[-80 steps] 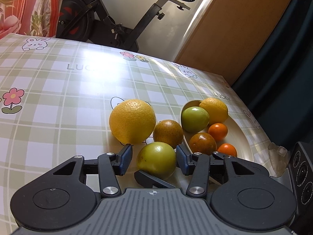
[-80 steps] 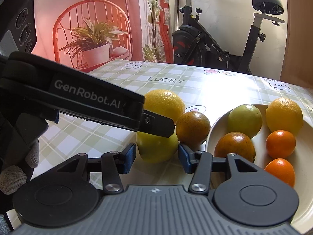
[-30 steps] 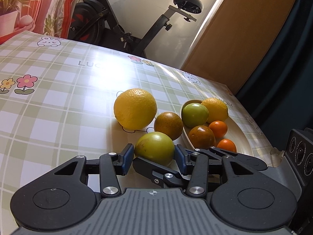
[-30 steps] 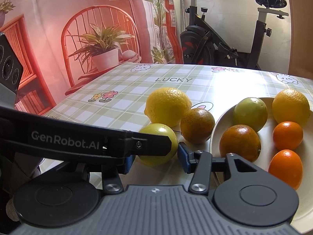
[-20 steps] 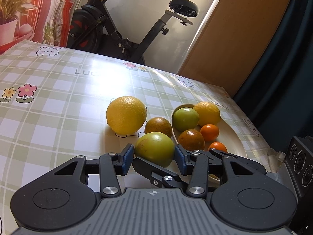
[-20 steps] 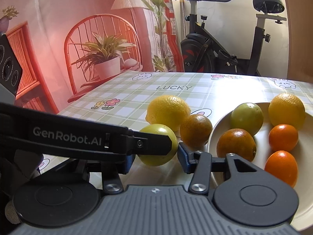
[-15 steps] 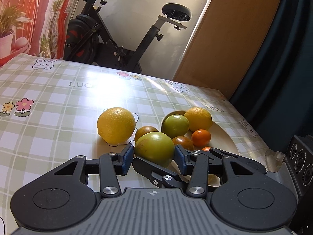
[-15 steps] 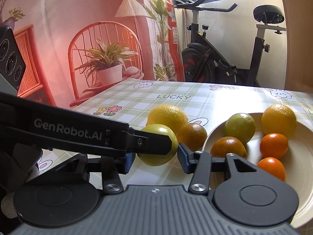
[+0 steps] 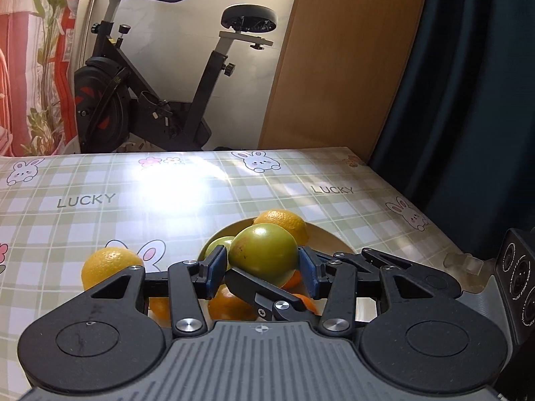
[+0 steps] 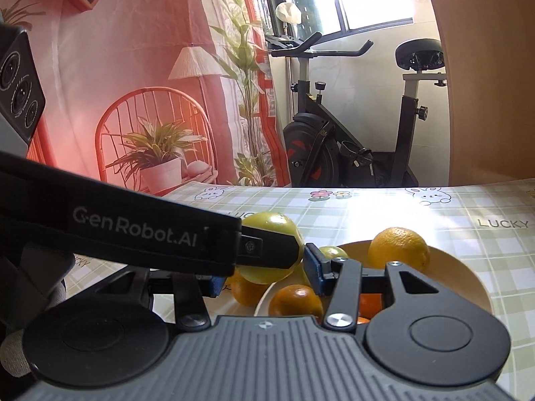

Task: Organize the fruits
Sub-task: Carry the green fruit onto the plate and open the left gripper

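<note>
Green fruit (image 9: 264, 250): clamped at mid-height, clear of the bench (image 9: 100, 197), just short of the plate (image 9: 337, 244).

Far left in the left wrist view: large yellow citrus (image 9: 108, 267) alone on the bench, outside the plate. Next to it, left claw (image 9: 260, 269), blue pads pressed to the fruit's two flanks, closed on it rather than gaping. Crossing low under the near side of the fruit, one dark finger of the right claw (image 10: 264, 267). Behind and to the right, plate holding an orange (image 9: 284, 222), a second green fruit (image 9: 217, 245) and smaller orange ones, mostly hidden by the linkage.

Right wrist view, same order: left claw's branded finger across the front of the fruit, then the fruit itself, then the right claw's blue pad touching its right flank; opposite pad hidden, so judged gripping too, at right angles to the other pair.

Handling, as a judgement: round, smooth, glossy skin, so prone to rolling and slipping; firm but bruisable under hard pinching; moderate weight. Best held across the widest girth, pads level, as now. Worth lowering into a free gap on the plate before easing off, since a drop onto neighbouring fruit could send it rolling over the rim.
</note>
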Demonstrator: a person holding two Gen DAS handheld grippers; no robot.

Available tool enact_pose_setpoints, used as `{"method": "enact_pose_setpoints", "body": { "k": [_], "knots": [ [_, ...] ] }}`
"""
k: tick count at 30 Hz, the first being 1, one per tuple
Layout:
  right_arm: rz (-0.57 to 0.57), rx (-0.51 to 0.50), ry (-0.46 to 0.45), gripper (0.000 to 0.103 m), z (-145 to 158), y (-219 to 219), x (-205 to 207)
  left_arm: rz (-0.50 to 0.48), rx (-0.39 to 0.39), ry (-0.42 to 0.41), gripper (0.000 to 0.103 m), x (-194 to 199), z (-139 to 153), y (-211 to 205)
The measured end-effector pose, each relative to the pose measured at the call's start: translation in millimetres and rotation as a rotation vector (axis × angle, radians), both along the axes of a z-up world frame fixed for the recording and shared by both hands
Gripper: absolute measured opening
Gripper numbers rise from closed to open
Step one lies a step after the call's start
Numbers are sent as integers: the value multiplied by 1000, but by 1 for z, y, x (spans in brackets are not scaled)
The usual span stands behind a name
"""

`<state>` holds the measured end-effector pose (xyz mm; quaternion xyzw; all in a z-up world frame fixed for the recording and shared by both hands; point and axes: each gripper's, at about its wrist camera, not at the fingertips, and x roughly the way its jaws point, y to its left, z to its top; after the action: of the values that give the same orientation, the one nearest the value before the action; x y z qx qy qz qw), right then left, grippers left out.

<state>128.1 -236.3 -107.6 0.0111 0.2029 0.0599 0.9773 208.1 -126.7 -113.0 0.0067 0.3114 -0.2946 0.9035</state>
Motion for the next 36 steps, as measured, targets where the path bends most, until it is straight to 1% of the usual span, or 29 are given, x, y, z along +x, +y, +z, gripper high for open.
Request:
{"method": "enact_pose_setpoints", "body": {
  "k": [3,9,12,15,22,26,33,36],
  "knots": [
    [-32,8,-12,49,4,-21,-4,-40,17,1,49,4,-1,-25],
    [-107,56,-23,50,3,-68,-14,-116,62,22,49,7,-13,-65],
    [-157,81,-22,50,0,-84,-18,-125,84,25,50,10,-20,-76],
    [-188,95,-12,50,-3,-96,-19,-116,85,37,50,15,-24,-76],
    [-232,91,12,50,-5,-100,-11,-118,103,65,52,27,-29,-87],
    [-264,79,40,50,-7,-99,-6,-119,112,67,52,29,-32,-91],
    [-317,119,86,50,-9,-109,0,-127,123,73,51,31,-35,-97],
    [-323,120,95,50,-10,-109,1,-127,120,80,51,33,-36,-96]
  ]
}}
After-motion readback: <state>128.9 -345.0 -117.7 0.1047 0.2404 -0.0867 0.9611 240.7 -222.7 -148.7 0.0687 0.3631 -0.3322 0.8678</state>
